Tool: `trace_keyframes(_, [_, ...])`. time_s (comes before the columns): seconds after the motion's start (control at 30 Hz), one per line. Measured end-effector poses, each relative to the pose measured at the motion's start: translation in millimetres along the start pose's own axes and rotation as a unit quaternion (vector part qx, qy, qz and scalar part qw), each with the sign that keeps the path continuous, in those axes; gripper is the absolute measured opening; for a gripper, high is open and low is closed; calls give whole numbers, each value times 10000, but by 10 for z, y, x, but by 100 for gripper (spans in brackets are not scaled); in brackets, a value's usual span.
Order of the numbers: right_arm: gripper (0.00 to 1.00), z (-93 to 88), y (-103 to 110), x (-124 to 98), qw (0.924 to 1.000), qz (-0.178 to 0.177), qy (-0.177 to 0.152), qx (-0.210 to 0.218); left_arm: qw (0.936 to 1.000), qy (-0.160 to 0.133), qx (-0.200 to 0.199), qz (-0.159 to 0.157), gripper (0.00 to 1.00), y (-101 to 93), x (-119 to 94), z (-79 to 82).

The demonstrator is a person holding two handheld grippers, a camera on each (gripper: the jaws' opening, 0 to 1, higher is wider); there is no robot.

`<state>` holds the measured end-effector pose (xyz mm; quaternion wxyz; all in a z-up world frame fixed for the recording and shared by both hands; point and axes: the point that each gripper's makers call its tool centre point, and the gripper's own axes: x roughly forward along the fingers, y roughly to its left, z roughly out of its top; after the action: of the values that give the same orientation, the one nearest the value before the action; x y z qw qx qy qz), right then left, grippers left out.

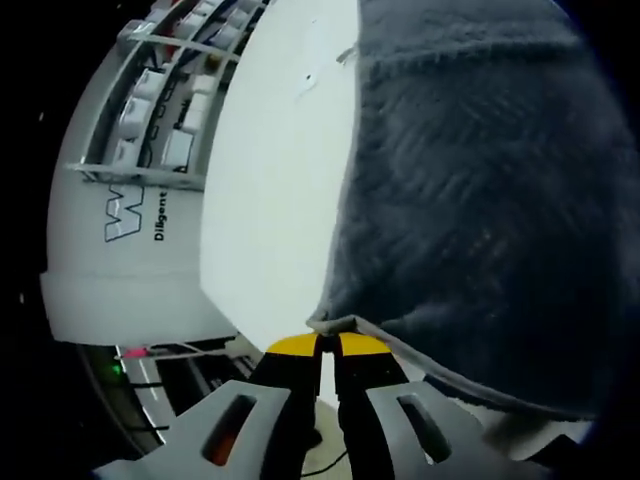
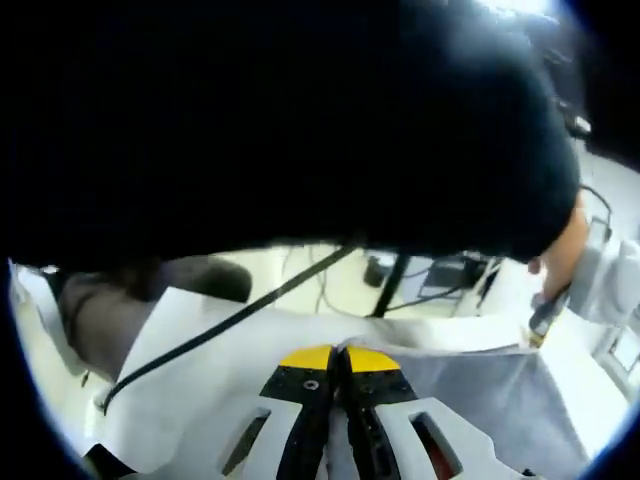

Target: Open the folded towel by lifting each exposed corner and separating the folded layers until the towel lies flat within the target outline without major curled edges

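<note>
In the left gripper view, shelving with white boxes (image 1: 165, 110) stands at ten o'clock beyond the white counter (image 1: 265, 200). The left gripper (image 1: 327, 345), at six o'clock, has its yellow-tipped jaws pressed together on a hemmed corner of the grey towel (image 1: 480, 200), which spreads from three o'clock across the counter's right side.

In the right gripper view, a black cable (image 2: 230, 320) runs from eight o'clock toward centre. The right gripper (image 2: 338, 358), at six o'clock, pinches the towel's edge between closed jaws; the cloth extends toward four o'clock. A person's dark sleeve (image 2: 300, 120) arches overhead, their hand (image 2: 565, 255) at three o'clock.
</note>
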<state>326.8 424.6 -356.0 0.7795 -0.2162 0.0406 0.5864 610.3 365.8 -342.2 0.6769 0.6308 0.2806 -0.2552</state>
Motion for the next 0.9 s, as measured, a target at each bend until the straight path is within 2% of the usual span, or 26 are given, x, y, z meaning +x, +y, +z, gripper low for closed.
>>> trace_keyframes(0.13, [0, -89, 50, 55, 9999, 68, 105, -31, 10000, 72, 19, -10, 4, -68, 47, -77])
trace_keyframes(0.2, [0, -127, 60, 80, 9998, 100, 159, -8, 9995, 237, 177, 70, 4, -61, 74, -157])
trace_keyframes(0.23, [0, -138, 61, 113, 9998, 109, 184, -26, 9955, 605, 669, 275, 3, -7, 96, -286])
trace_keyframes(0.27, [0, -164, 67, 130, 9997, 122, 210, -45, 9940, 746, 746, 301, 1, -9, 110, -342])
trace_keyframes(0.37, [0, -228, 70, 155, 9995, 147, 271, -26, 9970, 579, 493, 127, 1, -126, 188, -357])
trace_keyframes(0.57, [0, -299, 122, 231, 9991, 224, 370, -9, 9976, 584, 277, 230, 2, -114, 214, -376])
trace_keyframes(0.7, [0, -437, 176, 313, 9979, 315, 556, -105, 9965, 713, 106, 424, 3, -4, 193, -435])
trace_keyframes(0.8, [3, -446, 169, 321, 9979, 321, 563, -79, 9947, 935, -15, 418, 8, -4, 201, -567])
trace_keyframes(0.9, [7, -425, 164, 327, 9979, 310, 537, -210, 9931, 1064, -122, 486, 8, 1, 199, -659])
